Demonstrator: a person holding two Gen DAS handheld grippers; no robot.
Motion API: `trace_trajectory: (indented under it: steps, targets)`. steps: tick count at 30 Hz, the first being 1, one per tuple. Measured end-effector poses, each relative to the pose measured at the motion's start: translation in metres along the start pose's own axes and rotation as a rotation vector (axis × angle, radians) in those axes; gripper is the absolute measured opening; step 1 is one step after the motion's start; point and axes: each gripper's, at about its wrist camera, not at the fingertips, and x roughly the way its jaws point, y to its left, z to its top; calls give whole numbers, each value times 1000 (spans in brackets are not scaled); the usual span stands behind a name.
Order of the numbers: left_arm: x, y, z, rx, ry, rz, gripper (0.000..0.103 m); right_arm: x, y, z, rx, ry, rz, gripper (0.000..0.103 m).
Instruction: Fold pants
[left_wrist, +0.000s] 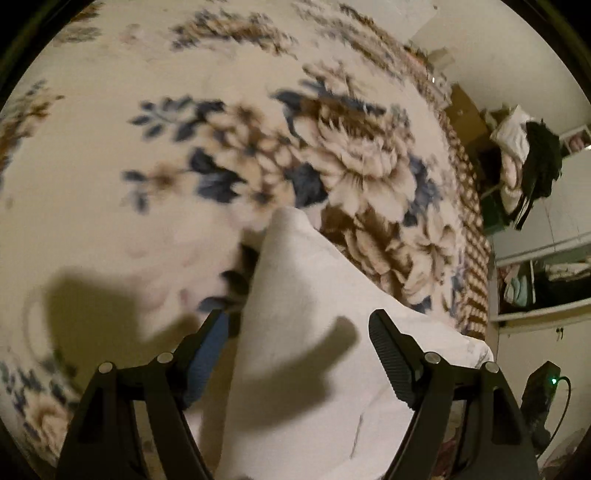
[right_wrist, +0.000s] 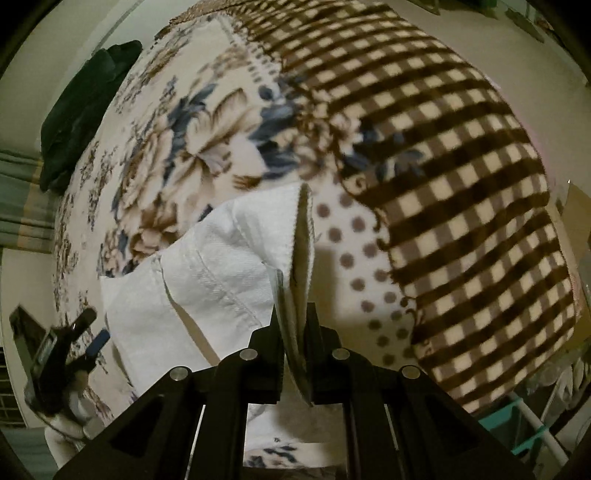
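White pants (right_wrist: 207, 266) edge pinched in right gripper (right_wrist: 295, 325) jaws; left gripper (left_wrist: 295, 328) jaws wide apart, astride cloth.

The pants (right_wrist: 207, 273) lie on the blanket (right_wrist: 443, 155) that covers the bed. From the right tool (right_wrist: 295, 325), they spread ahead and to its left, with one edge between its fingers. The left tool (left_wrist: 299, 332) stands over the pants (left_wrist: 306, 332), blanket (left_wrist: 110, 166) ahead, shelves (left_wrist: 543, 280) far right.
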Motion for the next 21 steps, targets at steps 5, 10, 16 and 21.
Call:
trace_trajectory:
  steps: [5, 10, 16, 21]
  targets:
    - [30, 12, 17, 12, 0, -15, 36, 34, -22, 17, 53, 83, -54, 53]
    - [28, 36, 22, -97, 18, -121, 36, 23, -38, 11, 87, 89, -21, 70]
    - [-9, 57, -5, -211, 36, -259, 46, 5, -61, -26, 173, 120, 42, 70]
    - [-20, 54, -63, -164, 113, -243, 46, 20, -66, -63, 242, 184, 122, 70]
